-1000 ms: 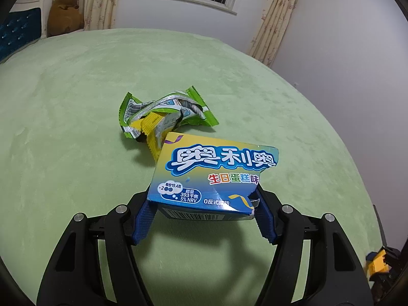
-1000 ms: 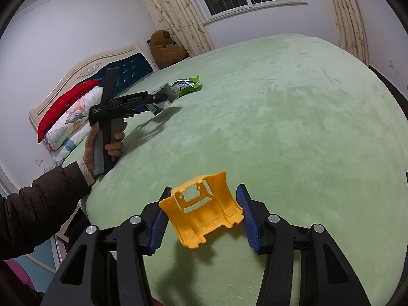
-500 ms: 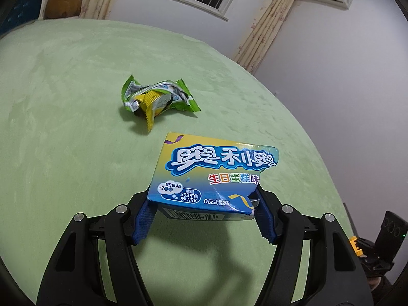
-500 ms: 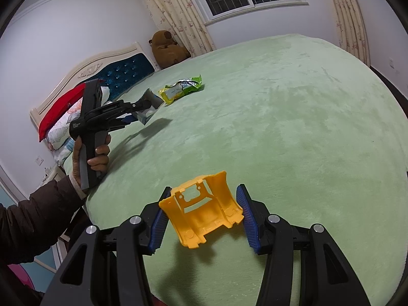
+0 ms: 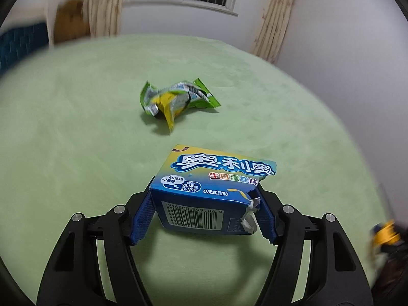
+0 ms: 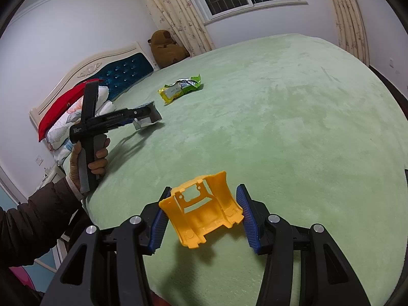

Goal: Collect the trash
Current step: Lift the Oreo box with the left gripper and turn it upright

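My left hand-held gripper is squeezed tight on the torn blue cookie box, holding it up above the green bed. My right hand-held gripper has a yellow plastic piece between its blue pads. The left pad touches it. I cannot tell if the right pad does. So I think two bits of trash are picked up. One is left: the crumpled green and yellow snack wrapper lies on the bed, well apart from both. I see no trash bin, so both things I hold must still be put away.
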`<state>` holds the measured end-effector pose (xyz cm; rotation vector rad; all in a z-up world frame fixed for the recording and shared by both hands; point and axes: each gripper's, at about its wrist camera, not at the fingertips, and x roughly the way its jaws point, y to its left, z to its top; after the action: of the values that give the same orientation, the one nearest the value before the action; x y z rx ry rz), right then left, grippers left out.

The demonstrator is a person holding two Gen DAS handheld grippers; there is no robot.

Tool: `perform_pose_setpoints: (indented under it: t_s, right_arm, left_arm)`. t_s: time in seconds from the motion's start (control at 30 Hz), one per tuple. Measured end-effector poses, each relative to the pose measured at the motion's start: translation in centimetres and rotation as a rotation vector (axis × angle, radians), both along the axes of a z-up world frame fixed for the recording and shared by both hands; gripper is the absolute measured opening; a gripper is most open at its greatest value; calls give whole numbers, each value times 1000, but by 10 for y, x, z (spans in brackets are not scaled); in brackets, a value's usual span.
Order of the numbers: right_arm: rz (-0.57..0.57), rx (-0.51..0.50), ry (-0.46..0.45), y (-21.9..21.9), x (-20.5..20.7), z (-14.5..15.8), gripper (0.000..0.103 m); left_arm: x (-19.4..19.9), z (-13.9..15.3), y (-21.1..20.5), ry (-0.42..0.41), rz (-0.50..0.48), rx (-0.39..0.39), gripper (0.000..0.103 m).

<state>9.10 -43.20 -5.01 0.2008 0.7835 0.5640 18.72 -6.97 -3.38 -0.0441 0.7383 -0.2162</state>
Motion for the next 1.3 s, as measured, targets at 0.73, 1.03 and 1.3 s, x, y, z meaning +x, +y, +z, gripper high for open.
perform_pose_setpoints:
  t_s: [0.73,1.03,1.3]
  right_arm:
    - [-10,12,7,-13,-12,2,51]
    - [0,6,-12,-12,-24,10,51]
    - [3,0,-27,-10,-31,17,51]
  left_arm:
    - [-77,-15,-143,-435,27,902,78]
    - [-84,24,-82,-208,18,363,78]
    - [-112,32,-55,-65,-199,-52,78]
